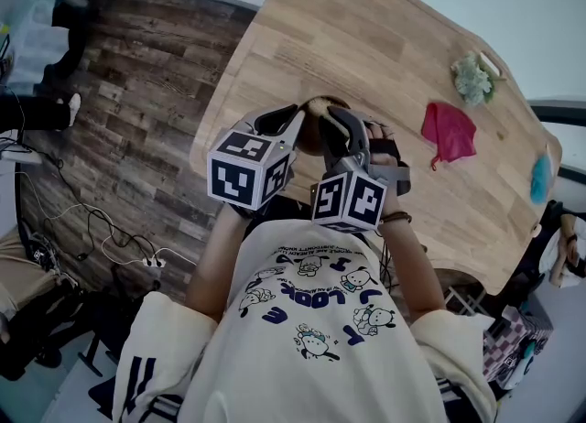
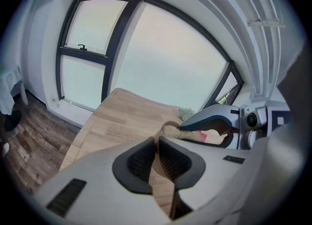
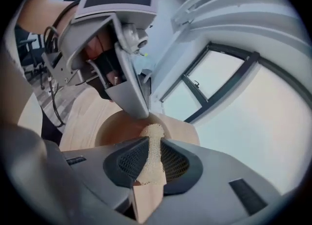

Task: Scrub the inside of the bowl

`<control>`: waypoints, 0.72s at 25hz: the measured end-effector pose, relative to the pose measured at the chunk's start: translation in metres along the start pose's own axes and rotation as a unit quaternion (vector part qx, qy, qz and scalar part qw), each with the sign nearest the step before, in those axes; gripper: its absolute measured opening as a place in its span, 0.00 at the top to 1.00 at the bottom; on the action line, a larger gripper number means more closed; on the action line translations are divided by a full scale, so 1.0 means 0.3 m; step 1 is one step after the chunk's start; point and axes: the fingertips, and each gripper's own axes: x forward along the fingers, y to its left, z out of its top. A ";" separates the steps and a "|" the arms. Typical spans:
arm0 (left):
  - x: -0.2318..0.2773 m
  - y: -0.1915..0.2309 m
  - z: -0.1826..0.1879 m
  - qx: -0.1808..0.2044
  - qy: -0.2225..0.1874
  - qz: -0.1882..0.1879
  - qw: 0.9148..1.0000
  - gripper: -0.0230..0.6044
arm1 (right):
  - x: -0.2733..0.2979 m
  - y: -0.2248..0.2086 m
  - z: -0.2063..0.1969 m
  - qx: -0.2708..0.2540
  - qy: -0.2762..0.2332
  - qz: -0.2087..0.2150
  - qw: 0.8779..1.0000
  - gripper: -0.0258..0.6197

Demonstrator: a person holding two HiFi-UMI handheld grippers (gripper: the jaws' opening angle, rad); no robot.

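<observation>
A brown wooden bowl (image 1: pixel 314 112) is held at the near edge of the wooden table (image 1: pixel 366 46). My left gripper (image 1: pixel 295 122) is shut on the bowl's thin rim (image 2: pixel 156 157). My right gripper (image 1: pixel 333 128) is shut on a beige scrub pad (image 3: pixel 150 157). The pad's tip reaches into the bowl's hollow (image 3: pixel 114 127). In the left gripper view the pad (image 2: pixel 170 131) shows at the rim under the right gripper's fingers (image 2: pixel 209 120). In the right gripper view the left gripper's finger (image 3: pixel 130 95) comes down onto the far rim. Most of the bowl is hidden in the head view.
On the table lie a red cloth (image 1: pixel 448 131), a pale green and white bundle (image 1: pixel 473 77) and a blue thing (image 1: pixel 541 177) near the right edge. Wood-plank floor with cables (image 1: pixel 101 229) lies to the left. Large windows (image 2: pixel 161 58) stand behind the table.
</observation>
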 end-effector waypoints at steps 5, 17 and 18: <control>-0.002 0.005 0.002 -0.001 -0.011 0.008 1.000 0.88 | 0.010 -0.005 -0.018 0.117 0.015 0.022 0.993 0.85; 0.000 0.010 0.007 -0.002 -0.023 0.024 0.999 0.88 | 0.024 0.018 -0.062 0.405 0.028 0.126 0.905 0.85; 0.002 0.009 0.006 -0.002 -0.023 0.024 0.999 0.88 | 0.025 0.022 -0.063 0.417 0.029 0.132 0.899 0.85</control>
